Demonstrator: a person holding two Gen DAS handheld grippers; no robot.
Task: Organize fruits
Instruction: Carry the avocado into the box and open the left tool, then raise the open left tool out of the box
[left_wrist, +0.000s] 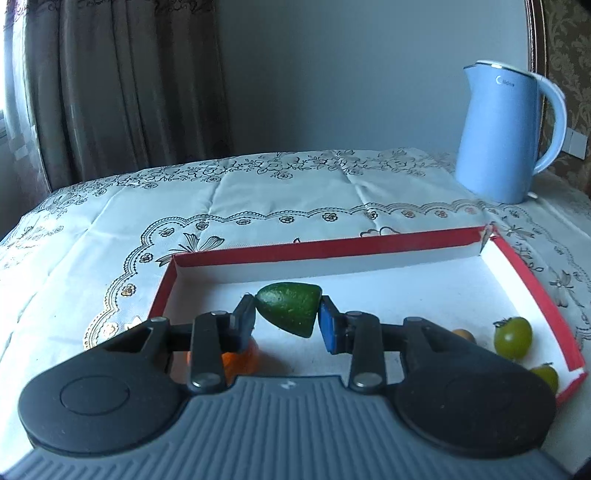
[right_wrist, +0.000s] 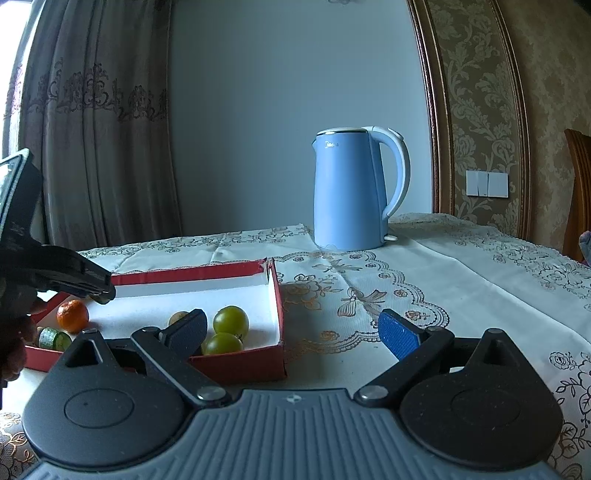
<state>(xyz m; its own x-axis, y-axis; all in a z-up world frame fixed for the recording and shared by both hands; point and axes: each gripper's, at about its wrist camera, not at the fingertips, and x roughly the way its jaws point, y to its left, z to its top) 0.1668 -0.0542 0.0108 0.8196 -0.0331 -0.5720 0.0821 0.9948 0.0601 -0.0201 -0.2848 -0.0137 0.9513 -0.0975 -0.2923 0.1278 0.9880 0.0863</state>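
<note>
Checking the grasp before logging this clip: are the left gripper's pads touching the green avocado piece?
Touching. In the left wrist view, both pads of the left gripper press against opposite sides of the avocado piece, held over the red box.

Clothed table (right_wrist: 461, 266) bears kettle (right_wrist: 349, 192) and red box (right_wrist: 242, 363).

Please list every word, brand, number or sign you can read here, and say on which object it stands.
Kettle: a brand mark with a round logo near the rim, too blurred to read with certainty.
Left gripper: faint marks on its body, unreadable.
No other text is visible.
</note>
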